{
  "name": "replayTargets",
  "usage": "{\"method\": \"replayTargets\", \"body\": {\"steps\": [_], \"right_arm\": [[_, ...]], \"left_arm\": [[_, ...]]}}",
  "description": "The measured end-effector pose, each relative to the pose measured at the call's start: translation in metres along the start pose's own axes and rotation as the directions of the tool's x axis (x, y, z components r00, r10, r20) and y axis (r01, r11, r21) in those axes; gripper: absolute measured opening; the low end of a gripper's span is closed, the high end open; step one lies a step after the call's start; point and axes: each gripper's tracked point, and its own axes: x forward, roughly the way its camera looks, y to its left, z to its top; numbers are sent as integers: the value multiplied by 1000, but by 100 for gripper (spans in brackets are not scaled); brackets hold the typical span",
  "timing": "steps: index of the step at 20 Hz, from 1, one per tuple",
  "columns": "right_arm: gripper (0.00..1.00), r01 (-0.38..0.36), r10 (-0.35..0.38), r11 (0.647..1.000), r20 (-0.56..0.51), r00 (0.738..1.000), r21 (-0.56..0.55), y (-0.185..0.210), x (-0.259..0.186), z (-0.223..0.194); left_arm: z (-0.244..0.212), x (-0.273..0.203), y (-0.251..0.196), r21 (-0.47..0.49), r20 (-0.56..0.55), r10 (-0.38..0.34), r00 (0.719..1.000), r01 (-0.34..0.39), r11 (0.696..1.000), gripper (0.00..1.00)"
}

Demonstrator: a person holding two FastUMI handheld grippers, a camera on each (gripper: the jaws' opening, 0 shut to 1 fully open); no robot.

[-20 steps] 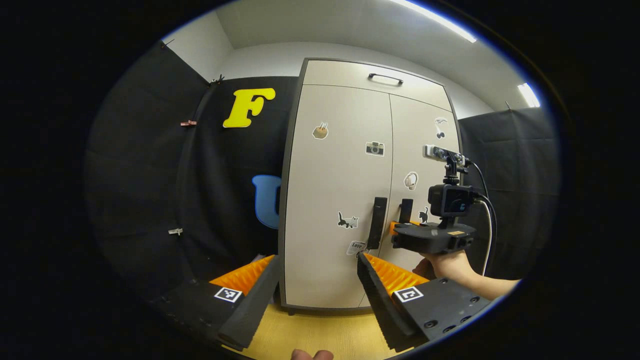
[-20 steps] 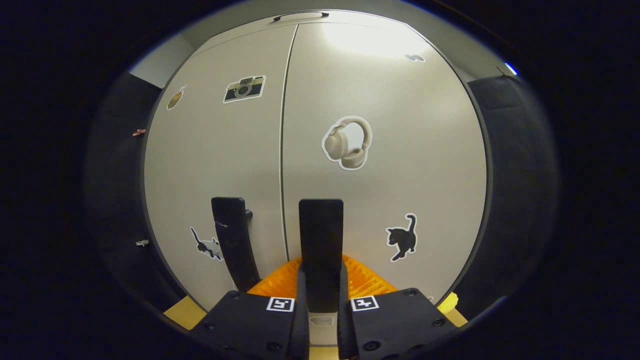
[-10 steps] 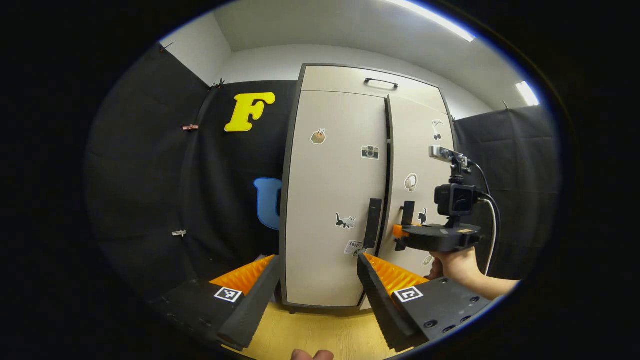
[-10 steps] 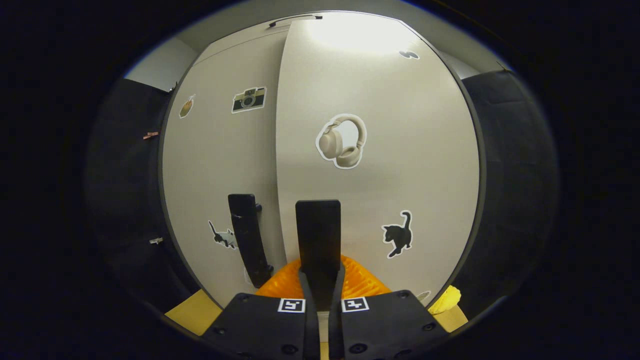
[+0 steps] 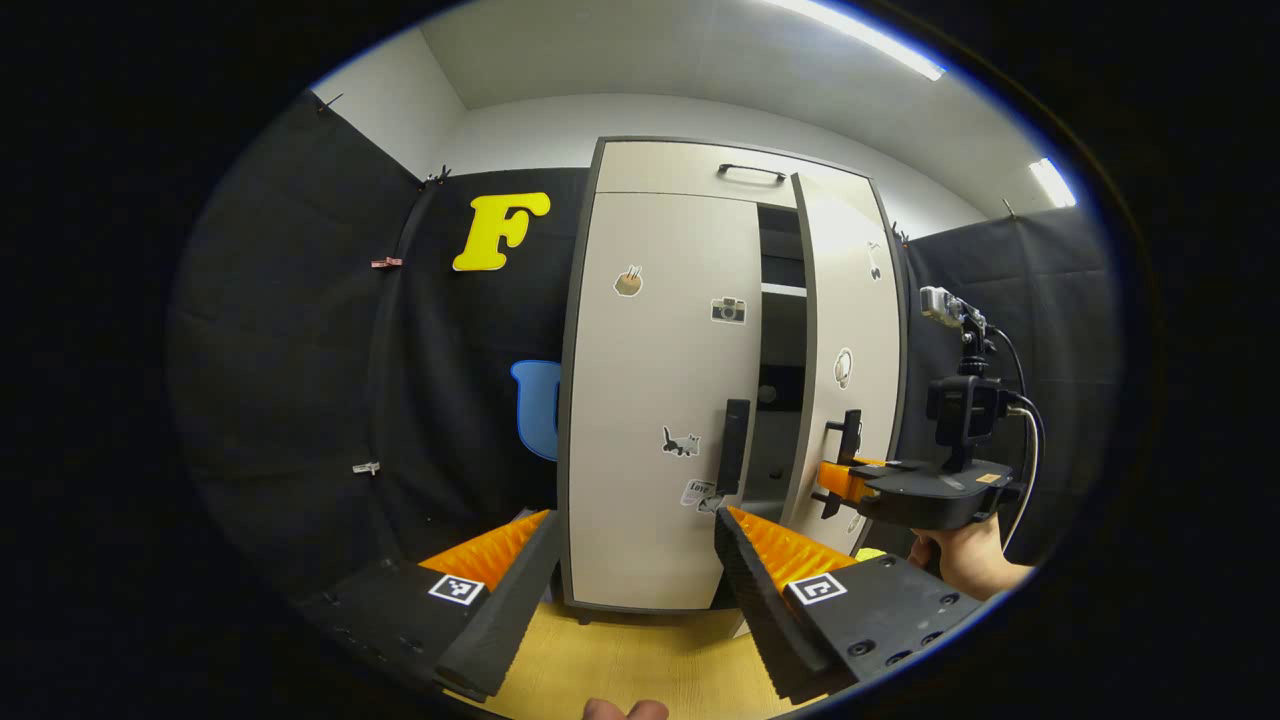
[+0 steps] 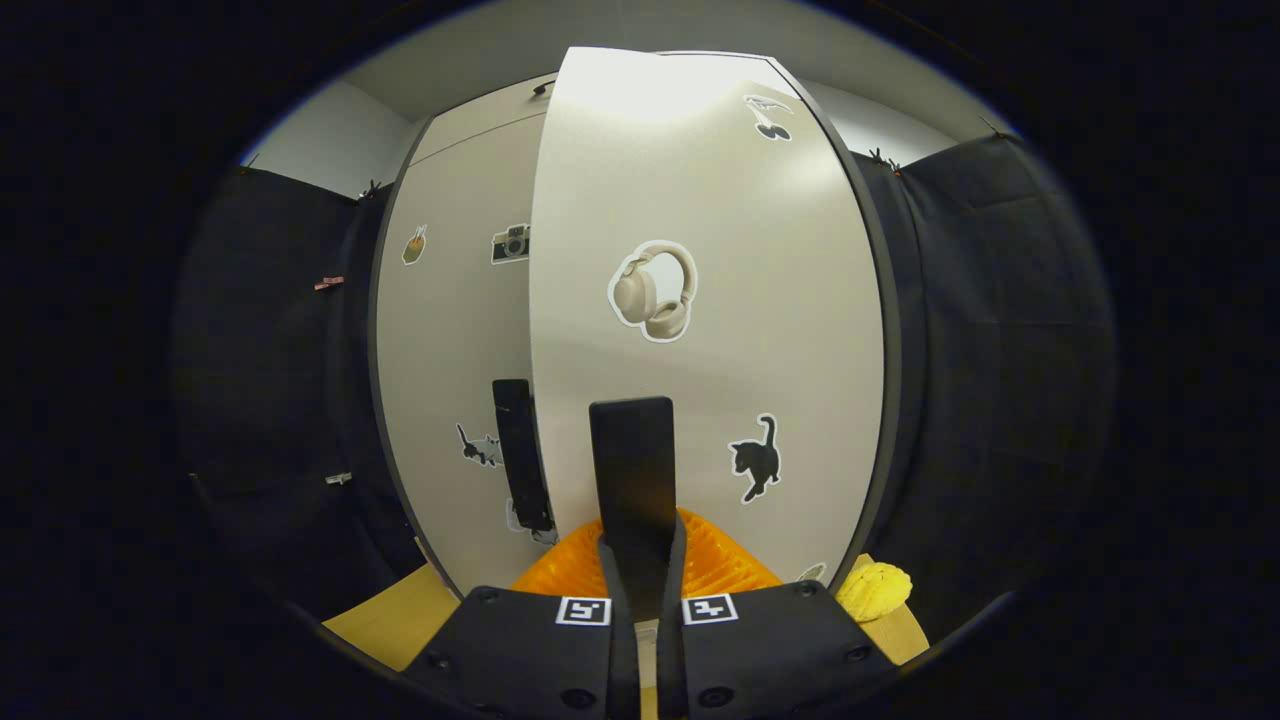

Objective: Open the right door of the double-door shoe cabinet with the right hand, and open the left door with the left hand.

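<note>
Shoe cabinet (image 5: 660,400) stands upright against the black booth wall on a light wooden floor (image 5: 640,660). From my left tongs (image 5: 625,570) I see it well ahead; these tongs are spread wide, nothing between the fingers, pointing at the lower part of the left door (image 5: 655,330). That door is flush with the cabinet frame, its dark vertical handle (image 5: 733,445) near the inner edge. The right door (image 5: 850,360) is swung partway out, and a dark gap with a pale shelf edge shows between the two doors. In the left gripper view the right tongs (image 5: 838,478) sit at the right door's handle (image 5: 850,440), held by a hand (image 5: 965,555) from below, with a small camera mounted on top. In the right gripper view the right tongs (image 6: 640,560) are closed tight around the dark bar of the right door's handle (image 6: 632,470), both fingers pressing its sides. The right door (image 6: 700,300) stands angled out in front of the left door (image 6: 450,380), whose handle (image 6: 520,455) shows just past its edge. Stickers dot both doors: a headphone sticker (image 6: 652,292) and a black cat sticker (image 6: 755,458) on the right one, a camera sticker (image 5: 728,310) on the left. A yellow lump (image 6: 873,590) lies on the floor by the cabinet's right foot; I cannot tell what it is.
</note>
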Motion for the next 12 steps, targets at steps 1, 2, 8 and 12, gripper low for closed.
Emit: {"method": "replayTargets", "body": {"steps": [1,2,8,12], "right_arm": [[11,-2,2,1000,0,1000,2,0,0,1],[11,-4,4,1000,2,1000,9,-2,-3,1],[11,-2,2,1000,2,1000,12,-15,-15,2],[11,18,-18,1000,-2,1000,14,-26,-23,4]], "left_arm": [[0,-3,-3,1,2,1,1000,-1,1000,94],[-1,-5,-5,1,2,2,1000,-2,1000,94],[-1,-13,-23,4,1,-8,1000,8,1000,94],[1,-13,-35,18,1,-23,1000,23,1000,95]]}}
